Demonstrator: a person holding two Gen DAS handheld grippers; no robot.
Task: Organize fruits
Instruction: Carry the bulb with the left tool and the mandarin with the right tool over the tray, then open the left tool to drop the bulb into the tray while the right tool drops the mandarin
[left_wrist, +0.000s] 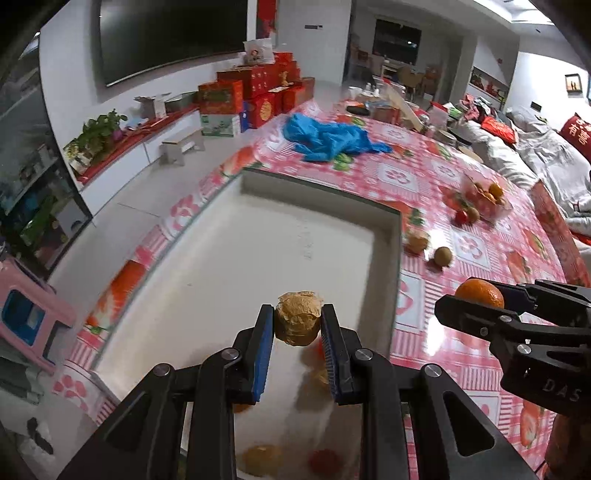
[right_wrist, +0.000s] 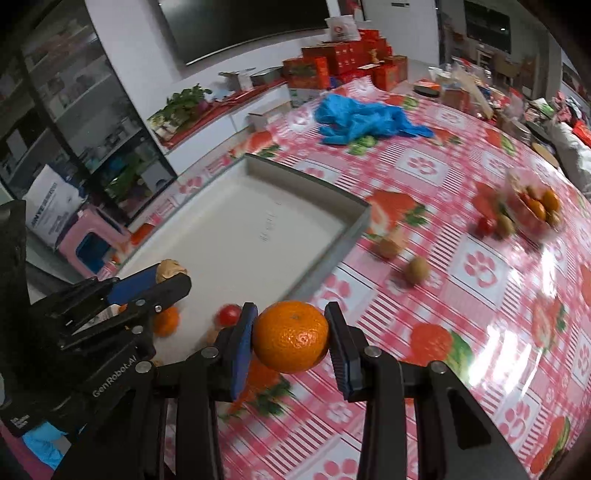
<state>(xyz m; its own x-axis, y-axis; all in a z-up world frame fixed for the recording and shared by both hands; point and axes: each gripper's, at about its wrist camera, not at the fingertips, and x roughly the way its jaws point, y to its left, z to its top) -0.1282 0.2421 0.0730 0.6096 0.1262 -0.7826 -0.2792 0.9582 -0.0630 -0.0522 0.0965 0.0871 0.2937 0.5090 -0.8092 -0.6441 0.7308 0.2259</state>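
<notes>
My left gripper (left_wrist: 297, 325) is shut on a tan, papery husked fruit (left_wrist: 297, 318) and holds it above the white tray (left_wrist: 258, 236); it shows at the left of the right wrist view (right_wrist: 171, 273). My right gripper (right_wrist: 291, 338) is shut on an orange (right_wrist: 291, 336) above the tablecloth, just right of the tray's near corner; it also shows in the left wrist view (left_wrist: 480, 293). In the tray's near end lie an orange (right_wrist: 166, 320), a small red fruit (right_wrist: 228, 314) and more fruit, blurred.
Two brown kiwis (right_wrist: 416, 270) (right_wrist: 387, 246) lie on the red checked tablecloth right of the tray. A clear bowl of fruit (right_wrist: 535, 206) stands at far right, a red fruit (right_wrist: 485, 225) beside it. A blue cloth (right_wrist: 365, 118) lies beyond the tray.
</notes>
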